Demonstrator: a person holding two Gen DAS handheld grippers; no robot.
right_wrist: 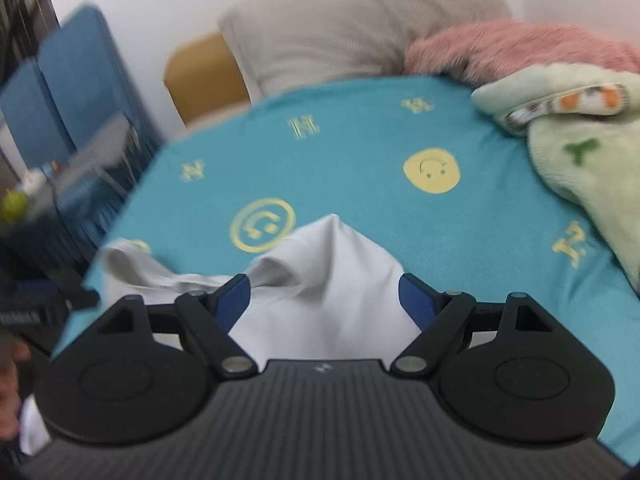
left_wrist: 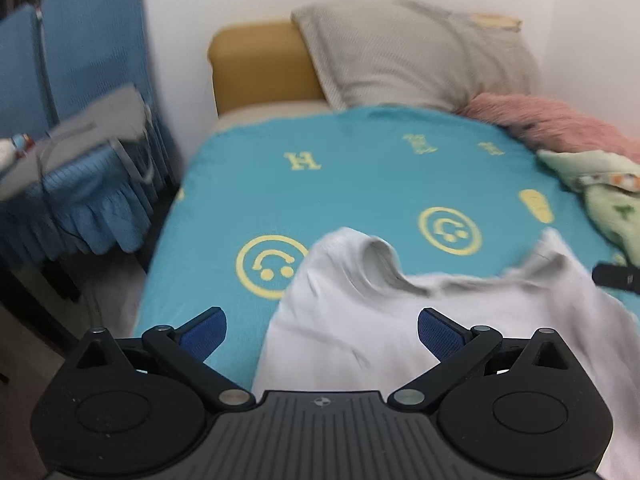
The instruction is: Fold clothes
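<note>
A white garment (left_wrist: 352, 340) lies rumpled on the teal bed sheet (left_wrist: 360, 176), its far edge raised in folds. My left gripper (left_wrist: 322, 320) hovers over the garment's left part, its blue pads (left_wrist: 204, 336) wide apart and pressing on nothing. In the right wrist view the same garment (right_wrist: 328, 256) rises to a peak between the spread fingers of my right gripper (right_wrist: 324, 284), which is open as well; the cloth lies under the jaws, not pinched. A black piece of the other gripper (right_wrist: 36, 312) shows at the left edge there.
A grey pillow (left_wrist: 416, 56) leans on a yellow headboard (left_wrist: 256, 68) at the far end. A pink fluffy blanket (right_wrist: 520, 48) and a pale green blanket (right_wrist: 584, 160) lie at the right. Blue covered chairs (left_wrist: 80, 80) stand left of the bed.
</note>
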